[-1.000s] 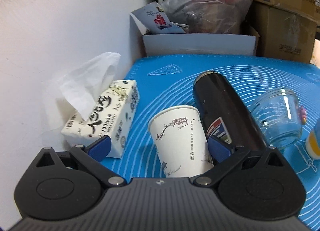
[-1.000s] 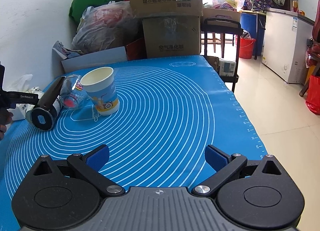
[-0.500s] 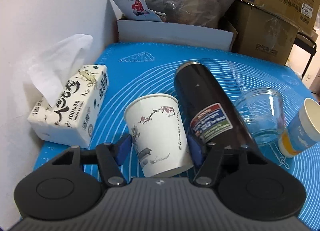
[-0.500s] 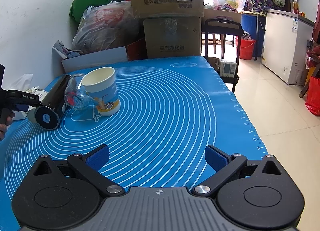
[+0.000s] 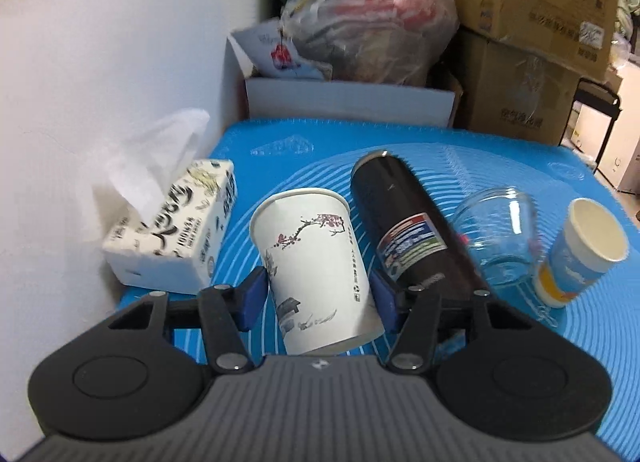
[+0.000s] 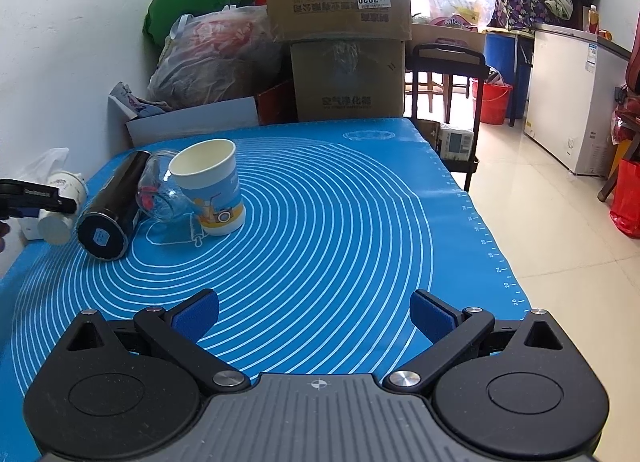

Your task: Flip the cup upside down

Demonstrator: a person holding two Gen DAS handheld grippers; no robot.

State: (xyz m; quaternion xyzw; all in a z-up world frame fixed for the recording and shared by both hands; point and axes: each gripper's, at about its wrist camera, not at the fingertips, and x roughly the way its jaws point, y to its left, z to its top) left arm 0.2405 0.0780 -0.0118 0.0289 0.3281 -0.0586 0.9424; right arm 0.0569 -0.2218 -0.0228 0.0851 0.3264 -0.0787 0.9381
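Note:
My left gripper (image 5: 318, 298) is shut on a white paper cup (image 5: 316, 266) with a plum-blossom print, gripping its lower half. The cup is lifted off the blue mat (image 5: 500, 165), mouth pointing away from me and tilted. In the right wrist view the same cup (image 6: 60, 205) shows at the far left, held in the air by the left gripper (image 6: 56, 203). A second, blue-and-white paper cup (image 5: 580, 254) stands upright on the mat; it also shows in the right wrist view (image 6: 212, 189). My right gripper (image 6: 314, 314) is open and empty above the mat's near part.
A black flask (image 5: 408, 238) lies on its side right of the held cup, with a glass jar (image 5: 500, 238) beside it. A tissue box (image 5: 176, 238) sits by the white wall at left. Boxes (image 6: 344, 73) and bags (image 5: 368, 25) stand behind the table. Open floor lies to the right.
My left gripper closed on the white cup and lifted it off the mat, rising and swinging a little right. The right gripper has hardly moved.

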